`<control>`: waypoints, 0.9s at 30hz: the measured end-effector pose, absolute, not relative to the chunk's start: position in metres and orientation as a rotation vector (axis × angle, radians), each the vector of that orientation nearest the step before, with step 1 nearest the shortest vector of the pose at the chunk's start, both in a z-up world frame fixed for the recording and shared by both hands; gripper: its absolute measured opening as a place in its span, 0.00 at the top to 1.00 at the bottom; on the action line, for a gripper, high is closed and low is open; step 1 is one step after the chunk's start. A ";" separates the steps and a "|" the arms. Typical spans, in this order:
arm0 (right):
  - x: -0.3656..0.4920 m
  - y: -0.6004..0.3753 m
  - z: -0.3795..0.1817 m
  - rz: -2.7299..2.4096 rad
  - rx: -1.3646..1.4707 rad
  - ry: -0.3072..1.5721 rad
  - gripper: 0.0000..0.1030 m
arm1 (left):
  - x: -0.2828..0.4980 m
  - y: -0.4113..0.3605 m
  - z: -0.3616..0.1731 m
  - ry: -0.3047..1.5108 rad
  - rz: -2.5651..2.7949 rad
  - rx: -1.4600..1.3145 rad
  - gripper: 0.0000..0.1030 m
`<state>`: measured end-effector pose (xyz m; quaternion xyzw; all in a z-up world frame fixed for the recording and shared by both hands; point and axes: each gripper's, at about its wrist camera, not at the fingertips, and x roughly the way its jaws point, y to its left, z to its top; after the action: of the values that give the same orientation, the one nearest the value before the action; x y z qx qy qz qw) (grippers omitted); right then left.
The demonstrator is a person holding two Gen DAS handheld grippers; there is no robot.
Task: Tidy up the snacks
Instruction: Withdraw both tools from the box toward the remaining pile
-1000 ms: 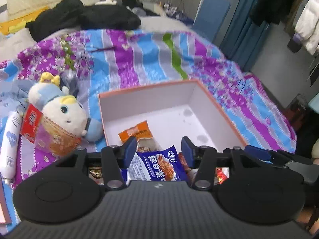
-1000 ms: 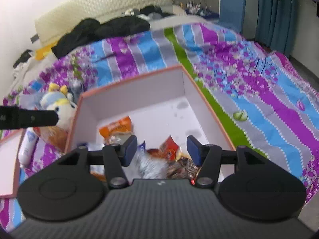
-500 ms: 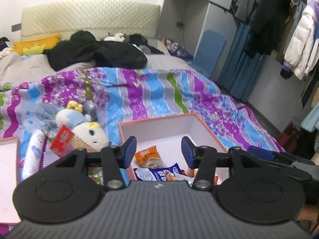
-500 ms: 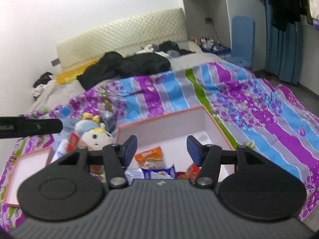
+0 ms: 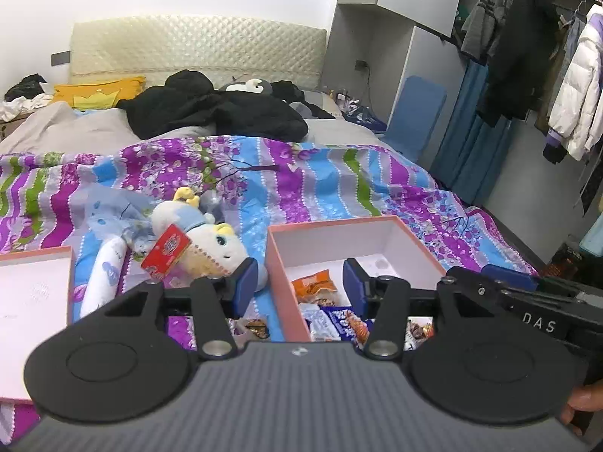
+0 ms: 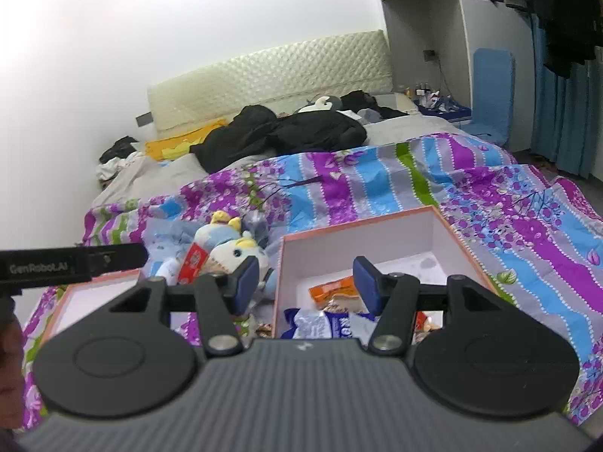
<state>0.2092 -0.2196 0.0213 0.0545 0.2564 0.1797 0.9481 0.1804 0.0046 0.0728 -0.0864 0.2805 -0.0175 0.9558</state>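
Observation:
A pink-rimmed white box (image 5: 414, 243) lies on the bed and holds several snack packets: an orange one (image 5: 314, 288) and a blue and white one (image 5: 348, 324). The box also shows in the right wrist view (image 6: 448, 226) with the orange packet (image 6: 331, 290) and the blue and white packet (image 6: 320, 326). One more snack (image 5: 256, 326) lies on the quilt left of the box. My left gripper (image 5: 300, 282) is open and empty, raised above the box's near left wall. My right gripper (image 6: 306, 278) is open and empty above the box.
A plush toy (image 5: 203, 241) with a red packet (image 5: 166, 250) lies left of the box, beside a white tube (image 5: 101, 267). The box lid (image 5: 30, 293) lies at far left. Black clothes (image 5: 215, 113) pile at the headboard. A clothes rack (image 5: 546, 75) stands right.
Both grippers have lifted and drawn back from the box, so the box now looks smaller and lower. Both stay open and empty.

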 end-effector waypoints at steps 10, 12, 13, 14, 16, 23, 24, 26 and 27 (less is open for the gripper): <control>0.183 -0.196 0.000 0.412 0.079 0.545 0.44 | 0.146 0.025 0.045 0.580 -0.014 -0.202 0.44; 0.177 -0.192 -0.005 0.415 0.080 0.550 0.44 | 0.140 0.030 0.037 0.585 -0.004 -0.209 0.44; 0.174 -0.190 -0.008 0.419 0.081 0.555 0.44 | 0.137 0.033 0.033 0.589 -0.001 -0.211 0.44; 0.171 -0.188 -0.010 0.422 0.079 0.559 0.44 | 0.134 0.035 0.029 0.593 0.006 -0.216 0.44; 0.164 -0.184 -0.016 0.427 0.072 0.567 0.44 | 0.128 0.041 0.020 0.605 0.015 -0.230 0.44; 0.138 -0.172 -0.037 0.451 0.060 0.583 0.44 | 0.103 0.054 -0.014 0.655 0.042 -0.274 0.38; 0.134 -0.170 -0.040 0.455 0.058 0.583 0.44 | 0.099 0.054 -0.019 0.666 0.046 -0.277 0.38; 0.127 -0.167 -0.046 0.460 0.053 0.585 0.44 | 0.093 0.054 -0.027 0.675 0.046 -0.271 0.38; 0.122 -0.166 -0.050 0.464 0.053 0.586 0.44 | 0.091 0.055 -0.031 0.681 0.052 -0.270 0.37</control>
<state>0.1224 -0.1658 -0.0501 0.0260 0.2864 0.2266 0.9306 0.0906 0.0545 -0.0315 -0.1319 0.3329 0.0252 0.9333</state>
